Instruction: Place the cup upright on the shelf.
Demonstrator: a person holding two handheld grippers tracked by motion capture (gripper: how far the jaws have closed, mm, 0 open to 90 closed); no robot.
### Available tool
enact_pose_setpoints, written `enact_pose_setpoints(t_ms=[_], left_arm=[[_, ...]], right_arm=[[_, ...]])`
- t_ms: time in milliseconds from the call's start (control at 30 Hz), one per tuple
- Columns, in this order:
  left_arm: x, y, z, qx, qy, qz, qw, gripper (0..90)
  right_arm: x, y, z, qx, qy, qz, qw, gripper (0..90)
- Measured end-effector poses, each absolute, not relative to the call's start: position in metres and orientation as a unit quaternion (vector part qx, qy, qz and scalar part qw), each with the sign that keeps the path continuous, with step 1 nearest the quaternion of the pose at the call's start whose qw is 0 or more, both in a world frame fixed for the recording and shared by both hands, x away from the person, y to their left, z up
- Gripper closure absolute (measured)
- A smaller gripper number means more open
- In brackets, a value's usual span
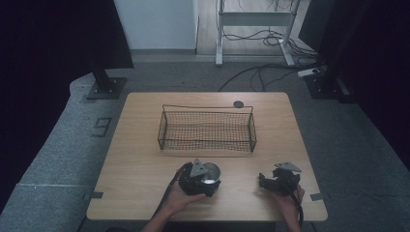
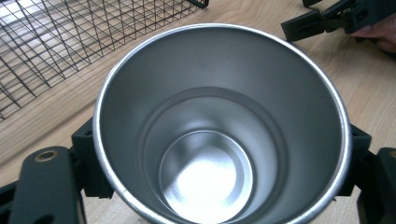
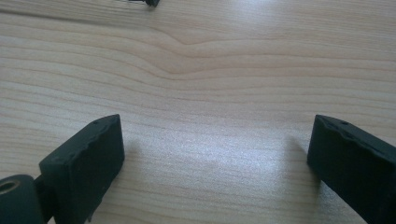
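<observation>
A shiny metal cup [image 1: 212, 171] stands upright on the wooden table [image 1: 140, 164] near its front edge, just in front of a black wire basket [image 1: 207, 129]. My left gripper [image 1: 208, 181] is shut on the cup. In the left gripper view I look down into the empty cup [image 2: 205, 172], with a black jaw pressed against each side of its wall; the left gripper [image 2: 222, 156] spans it. To the right, my right gripper [image 1: 264, 181] rests low over the table, open. In the right gripper view its jaws stand wide apart around bare wood, and the right gripper [image 3: 217, 140] holds nothing.
The wire basket [image 2: 56, 42] is empty and sits mid-table. A small black round disc [image 1: 238, 104] lies behind it at the far edge. The right gripper [image 2: 327, 21] shows beyond the cup. Black stands and cables sit on the floor past the table.
</observation>
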State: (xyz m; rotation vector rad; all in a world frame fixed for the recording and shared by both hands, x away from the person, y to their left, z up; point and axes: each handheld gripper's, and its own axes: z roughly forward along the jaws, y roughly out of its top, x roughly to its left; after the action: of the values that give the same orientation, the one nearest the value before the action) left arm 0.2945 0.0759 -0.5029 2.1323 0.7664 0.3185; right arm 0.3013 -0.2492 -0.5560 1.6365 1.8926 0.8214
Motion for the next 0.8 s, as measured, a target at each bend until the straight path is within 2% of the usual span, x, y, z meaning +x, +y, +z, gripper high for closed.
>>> enact_pose_setpoints(t_ms=[800], left_arm=[[0.305,0.117,-0.461,0.824,0.318,0.136,0.448,18.7]], right_arm=[[0.301,-0.25,-0.556,0.605,0.693,0.3,0.253,3.7]])
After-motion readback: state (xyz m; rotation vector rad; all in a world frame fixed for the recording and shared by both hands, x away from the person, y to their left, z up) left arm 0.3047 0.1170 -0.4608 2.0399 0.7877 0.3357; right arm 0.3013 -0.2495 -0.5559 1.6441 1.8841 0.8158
